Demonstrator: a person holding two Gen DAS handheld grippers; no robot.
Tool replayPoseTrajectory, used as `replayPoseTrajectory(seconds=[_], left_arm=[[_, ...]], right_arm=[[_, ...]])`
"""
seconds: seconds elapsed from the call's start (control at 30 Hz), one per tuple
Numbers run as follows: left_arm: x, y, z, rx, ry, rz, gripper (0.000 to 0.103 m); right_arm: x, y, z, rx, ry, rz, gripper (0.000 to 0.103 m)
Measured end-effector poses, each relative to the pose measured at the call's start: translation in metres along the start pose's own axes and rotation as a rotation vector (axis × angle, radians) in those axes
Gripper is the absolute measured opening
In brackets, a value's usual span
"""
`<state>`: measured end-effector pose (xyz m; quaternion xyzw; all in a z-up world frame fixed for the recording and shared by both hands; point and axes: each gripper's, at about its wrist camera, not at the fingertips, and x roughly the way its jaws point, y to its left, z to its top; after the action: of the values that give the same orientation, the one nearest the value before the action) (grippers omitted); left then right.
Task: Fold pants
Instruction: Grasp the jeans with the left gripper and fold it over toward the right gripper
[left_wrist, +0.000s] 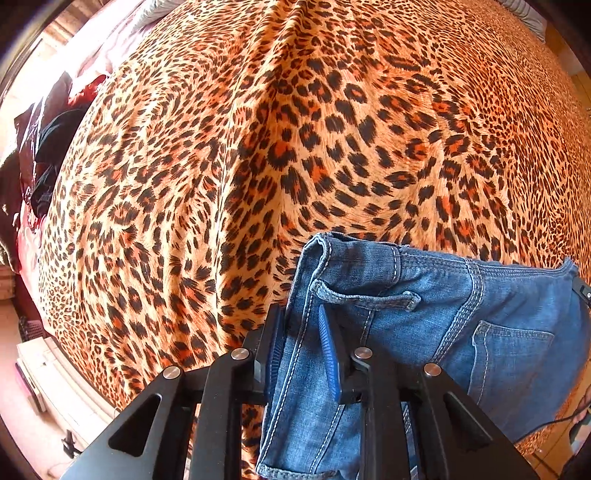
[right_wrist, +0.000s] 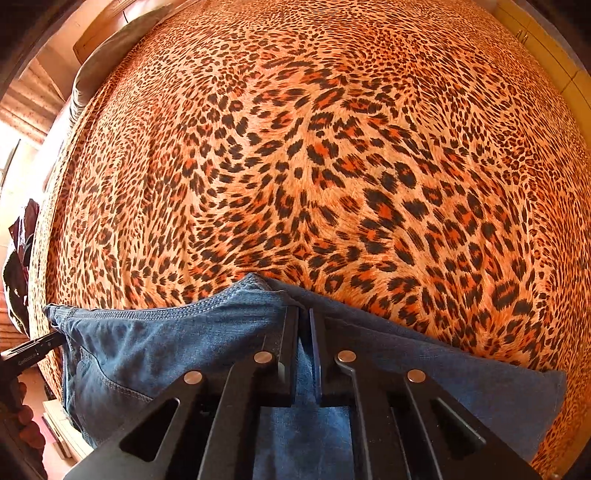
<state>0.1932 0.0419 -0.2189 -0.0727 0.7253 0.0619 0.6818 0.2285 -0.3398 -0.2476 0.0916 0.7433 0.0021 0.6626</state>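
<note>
Two grippers hold one pair of jeans above the bed.
The left gripper (left_wrist: 301, 345) pinches the jeans (left_wrist: 424, 332) at the waistband, the right gripper (right_wrist: 303, 354) is closed on another fold; one leopard bedspread (left_wrist: 258, 147) lies below.

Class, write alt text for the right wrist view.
The right gripper pinches a fold of blue jeans in its shut jaws above a leopard-print bedspread. The left gripper shows at the jeans' far left corner.

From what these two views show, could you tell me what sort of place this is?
Most likely a bedroom: a wide bed under a leopard-print cover, a pillow at its far end, and clothes piled beside it.
</note>
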Motion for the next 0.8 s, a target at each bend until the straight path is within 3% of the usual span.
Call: replayPoseTrajectory(seconds=[0.13,0.17,0.2,0.23,0.27,0.37,0.47,0.53,0.63,0.7,0.8], left_arm=[[-0.036,-0.005,-0.015,0.077,-0.08,-0.045,0.02],[-0.046,-0.011,-0.018,0.107,-0.11,-0.064,0.022],[-0.054,-0.018,-0.02,0.14,-0.134,-0.083,0.031],[-0.06,-0.027,-0.022,0.177,-0.15,-0.107,0.042],[-0.063,-0.04,-0.022,0.218,-0.152,-0.136,0.046],[-0.062,-0.085,-0.021,0.362,-0.094,-0.215,0.048],[-0.057,-0.142,-0.023,0.495,-0.038,-0.22,0.047],[-0.057,-0.187,-0.03,0.592,-0.012,-0.212,0.047],[-0.054,-0.252,-0.045,0.712,0.033,-0.197,0.047],[-0.05,-0.295,-0.054,0.78,0.051,-0.174,0.047],[-0.053,-0.356,-0.064,0.854,0.078,-0.146,0.047]], right_arm=[[-0.053,-0.064,-0.04,0.271,-0.113,0.324,0.023],[-0.065,-0.082,-0.058,0.332,-0.142,0.377,0.034],[-0.077,-0.102,-0.081,0.393,-0.167,0.4,0.047],[-0.087,-0.122,-0.106,0.459,-0.187,0.405,0.052],[-0.095,-0.143,-0.134,0.531,-0.203,0.405,0.059],[-0.108,-0.203,-0.227,0.78,-0.257,0.401,0.06],[-0.1,-0.243,-0.314,1.029,-0.283,0.385,0.061],[-0.087,-0.255,-0.351,1.141,-0.315,0.448,0.061],[-0.067,-0.261,-0.371,1.19,-0.361,0.545,0.061],[-0.06,-0.264,-0.369,1.185,-0.428,0.611,0.061],[-0.053,-0.266,-0.358,1.161,-0.454,0.656,0.061]])
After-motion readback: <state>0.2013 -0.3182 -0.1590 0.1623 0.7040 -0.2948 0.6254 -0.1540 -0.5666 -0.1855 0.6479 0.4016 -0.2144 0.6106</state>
